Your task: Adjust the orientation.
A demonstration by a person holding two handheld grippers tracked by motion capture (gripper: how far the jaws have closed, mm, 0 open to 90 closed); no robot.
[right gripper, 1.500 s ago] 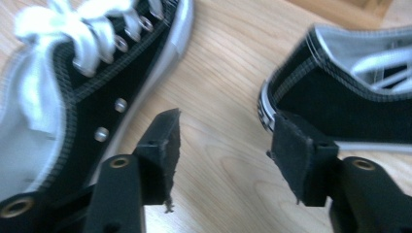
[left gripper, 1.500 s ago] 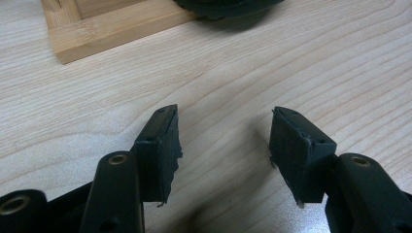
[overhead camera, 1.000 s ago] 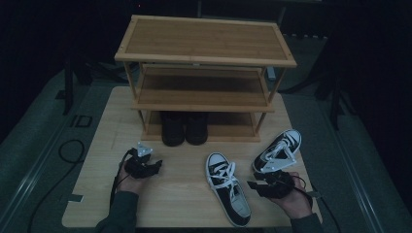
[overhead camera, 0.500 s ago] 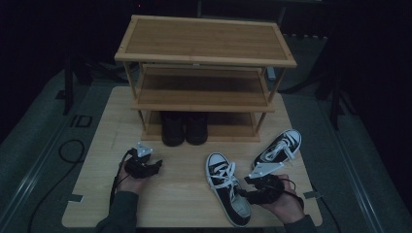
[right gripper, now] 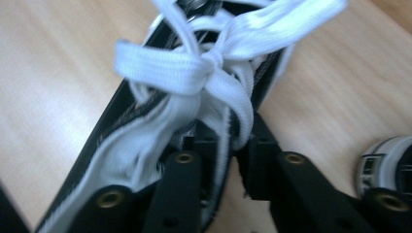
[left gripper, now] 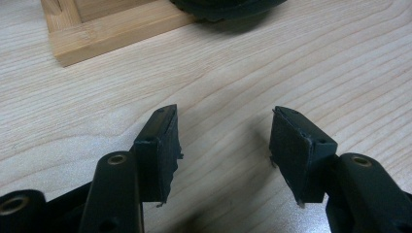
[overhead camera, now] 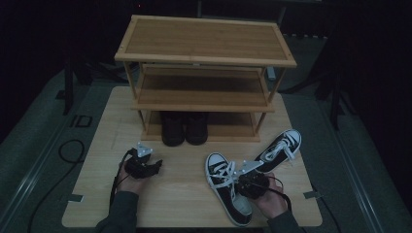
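Lying on the table (overhead camera: pixel 97 194), toe away from the person, near its front edge: a black sneaker (overhead camera: pixel 228 191) with white laces. Pinching its collar by the laces (right gripper: pixel 194 73): right gripper (right gripper: pixel 228 160), jaws clenched on the wall. Hovering spread and empty over bare wood: left gripper (left gripper: pixel 223 145). Standing behind: a rack (overhead camera: pixel 204 53); lying right: another sneaker (overhead camera: pixel 282 148).
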